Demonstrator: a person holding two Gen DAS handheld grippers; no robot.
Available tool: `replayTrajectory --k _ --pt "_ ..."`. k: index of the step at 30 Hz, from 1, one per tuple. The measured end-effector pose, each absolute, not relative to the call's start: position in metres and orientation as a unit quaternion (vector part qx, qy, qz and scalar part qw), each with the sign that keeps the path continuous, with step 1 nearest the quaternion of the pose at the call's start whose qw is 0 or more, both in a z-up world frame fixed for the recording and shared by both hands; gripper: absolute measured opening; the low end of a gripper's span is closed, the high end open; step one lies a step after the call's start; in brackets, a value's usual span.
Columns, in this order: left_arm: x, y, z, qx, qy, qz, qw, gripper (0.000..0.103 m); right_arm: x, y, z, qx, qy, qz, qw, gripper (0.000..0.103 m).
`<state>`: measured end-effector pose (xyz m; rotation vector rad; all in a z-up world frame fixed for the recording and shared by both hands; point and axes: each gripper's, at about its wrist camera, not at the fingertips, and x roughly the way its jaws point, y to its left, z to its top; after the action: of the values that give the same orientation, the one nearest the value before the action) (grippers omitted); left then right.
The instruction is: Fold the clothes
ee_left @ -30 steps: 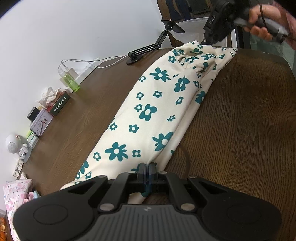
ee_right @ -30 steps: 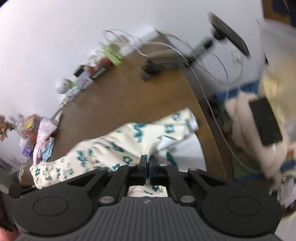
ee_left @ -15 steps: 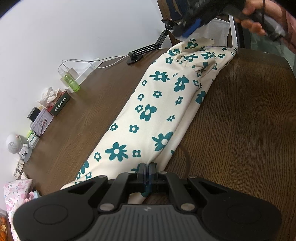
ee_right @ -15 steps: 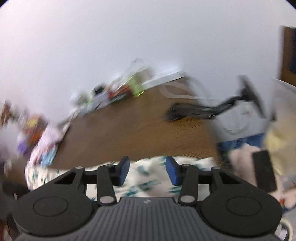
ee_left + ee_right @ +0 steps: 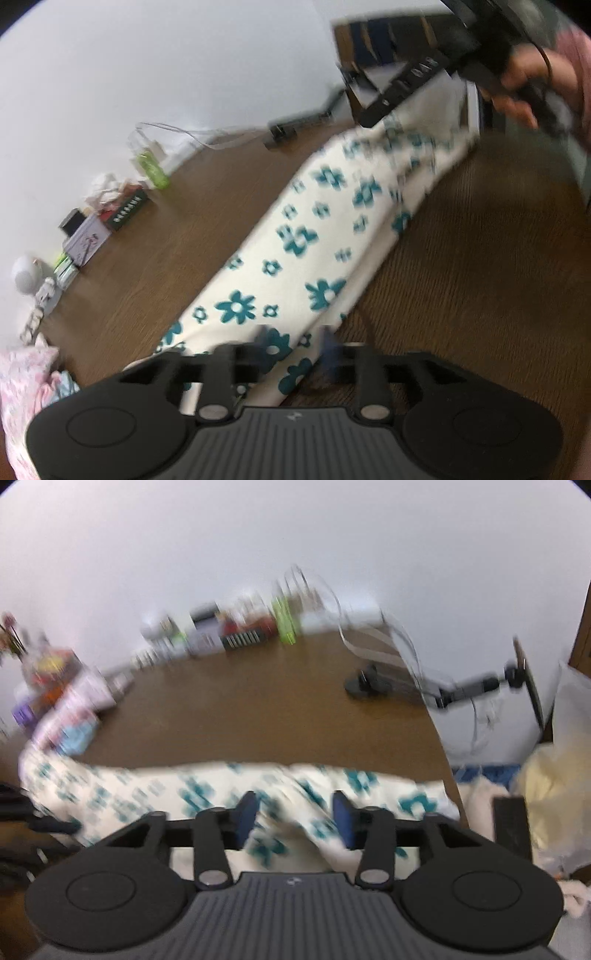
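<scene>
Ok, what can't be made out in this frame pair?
- Left wrist view: motion blur smears the cream cloth with teal flowers; its near end is hidden behind the left gripper.
- Left wrist view: the right gripper is blurred, its fingertips unclear.
- Right wrist view: small boxes along the wall are too blurred to identify.

no legible text, frames too blurred
</scene>
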<state>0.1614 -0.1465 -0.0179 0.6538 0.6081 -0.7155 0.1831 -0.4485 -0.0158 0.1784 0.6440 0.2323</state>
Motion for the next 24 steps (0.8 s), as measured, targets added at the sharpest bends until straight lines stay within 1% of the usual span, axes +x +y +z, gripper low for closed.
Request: replayTrajectory --k 1,2,3,5,7,10,13,14,15,16,18,20,22,23,24 --pt "0.159 -0.137 -0.009 0.29 0.282 -0.334 0.852 0.065 0.179 -0.444 -0.007 0.087 0.3 0.122 0.942 0.067" --pt "0.157 -0.126 -0.001 0.271 0.275 -0.327 0.862 0.073 0.174 -0.438 0.001 0.083 0.288 0.13 0.945 0.077" --pt "0.155 -0.114 0.008 0.252 0.269 -0.32 0.873 0.08 0.17 -0.43 0.008 0.074 0.278 0.142 0.947 0.081" --pt "0.155 -0.088 0.021 0.214 0.266 -0.292 0.893 0.088 0.165 -0.404 0.018 0.053 0.267 0.177 0.946 0.09" --pt "0.157 -0.058 0.027 0.181 0.273 -0.256 0.91 0.089 0.16 -0.378 0.026 0.03 0.256 0.212 0.943 0.097" --pt "0.164 -0.019 0.025 0.152 0.297 -0.213 0.918 0.089 0.164 -0.324 0.027 -0.022 0.252 0.272 0.929 0.098" --pt "0.169 0.003 0.015 0.137 0.317 -0.2 0.917 0.075 0.174 -0.267 0.023 -0.073 0.251 0.315 0.912 0.098" --pt "0.171 0.009 0.012 0.135 0.322 -0.198 0.916 0.067 0.179 -0.249 0.021 -0.088 0.252 0.326 0.907 0.097" --pt "0.174 0.015 0.008 0.133 0.328 -0.197 0.914 0.058 0.182 -0.229 0.02 -0.103 0.25 0.336 0.902 0.094" --pt "0.177 0.019 0.004 0.131 0.332 -0.198 0.913 0.054 0.186 -0.21 0.018 -0.118 0.249 0.347 0.897 0.092" --pt "0.184 0.024 -0.002 0.131 0.336 -0.203 0.91 0.035 0.193 -0.174 0.015 -0.15 0.245 0.36 0.888 0.081" --pt "0.19 0.029 -0.008 0.13 0.341 -0.209 0.907 0.025 0.2 -0.145 0.01 -0.18 0.242 0.361 0.882 0.074" --pt "0.195 0.034 -0.014 0.129 0.345 -0.215 0.905 0.023 0.208 -0.123 0.004 -0.201 0.248 0.357 0.878 0.064" --pt "0.198 0.035 -0.017 0.127 0.348 -0.215 0.904 0.022 0.212 -0.116 0.0 -0.203 0.257 0.356 0.875 0.055" --pt "0.2 0.038 -0.02 0.123 0.352 -0.217 0.902 0.022 0.218 -0.11 -0.005 -0.203 0.27 0.353 0.873 0.051"
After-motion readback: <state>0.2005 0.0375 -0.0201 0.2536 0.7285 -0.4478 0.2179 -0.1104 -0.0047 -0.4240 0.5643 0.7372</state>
